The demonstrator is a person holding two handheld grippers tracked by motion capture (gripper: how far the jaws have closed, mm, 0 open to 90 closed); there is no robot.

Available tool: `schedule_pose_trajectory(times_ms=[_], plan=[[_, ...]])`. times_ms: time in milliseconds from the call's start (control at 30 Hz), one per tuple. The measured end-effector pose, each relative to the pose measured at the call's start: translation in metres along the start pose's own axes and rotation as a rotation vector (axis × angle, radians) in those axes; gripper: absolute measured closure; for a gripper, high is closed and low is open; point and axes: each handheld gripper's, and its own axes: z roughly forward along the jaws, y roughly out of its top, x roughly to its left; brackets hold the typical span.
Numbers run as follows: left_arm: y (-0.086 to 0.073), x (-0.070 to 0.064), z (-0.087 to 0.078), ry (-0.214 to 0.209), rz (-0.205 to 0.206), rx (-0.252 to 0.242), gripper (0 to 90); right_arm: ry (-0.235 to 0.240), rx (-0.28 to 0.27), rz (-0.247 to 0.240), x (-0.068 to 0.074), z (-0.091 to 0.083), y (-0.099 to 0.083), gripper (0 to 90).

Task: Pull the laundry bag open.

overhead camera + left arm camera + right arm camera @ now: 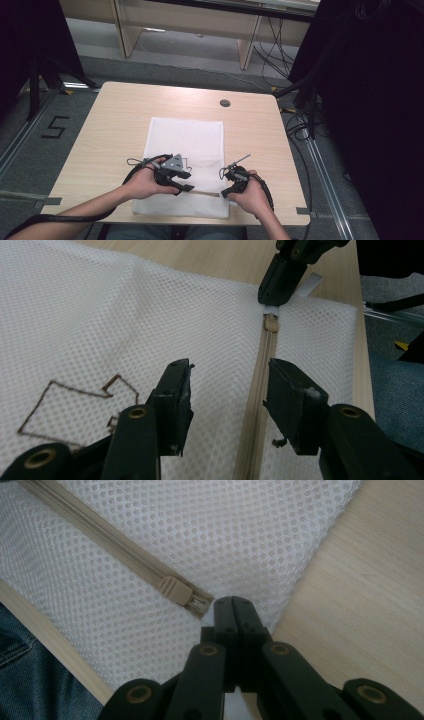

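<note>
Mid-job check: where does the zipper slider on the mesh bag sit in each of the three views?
High view: too small to make out; it would be at the right end of the beige zipper, by the right gripper.
Left gripper view: zipper slider upper centre-right, just below the right gripper's shut tip.
Right gripper view: slider centre, just up-left of the shut jaws.
Shared landmark: the beige zipper across the white mesh bag.
</note>
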Motion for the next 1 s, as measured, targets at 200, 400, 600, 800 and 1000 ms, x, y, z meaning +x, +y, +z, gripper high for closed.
schedule_pose_trajectory(times_ms=[200, 400, 600, 800, 1000], plan=[[0.008, -0.006, 0.014, -0.007, 0.022, 0.003, 52.1, 0.002, 0.006, 0.006, 0.000, 0.000, 0.000, 90.0], [0.012, -0.010, 0.024, -0.023, 0.031, 0.014, 54.0, -0.008, 0.004, 0.005, 0.001, 0.000, 0.000, 90.0], [0.016, -0.013, 0.034, -0.038, 0.042, 0.017, 56.4, -0.024, 0.017, 0.024, 0.003, 0.000, 0.001, 90.0], [0.020, -0.017, 0.043, -0.055, 0.069, 0.029, 58.6, -0.022, 0.001, -0.003, 0.003, 0.000, 0.000, 90.0], [0.020, -0.020, 0.051, -0.070, 0.061, 0.038, 61.3, -0.020, -0.005, -0.003, 0.003, 0.001, 0.000, 90.0]])
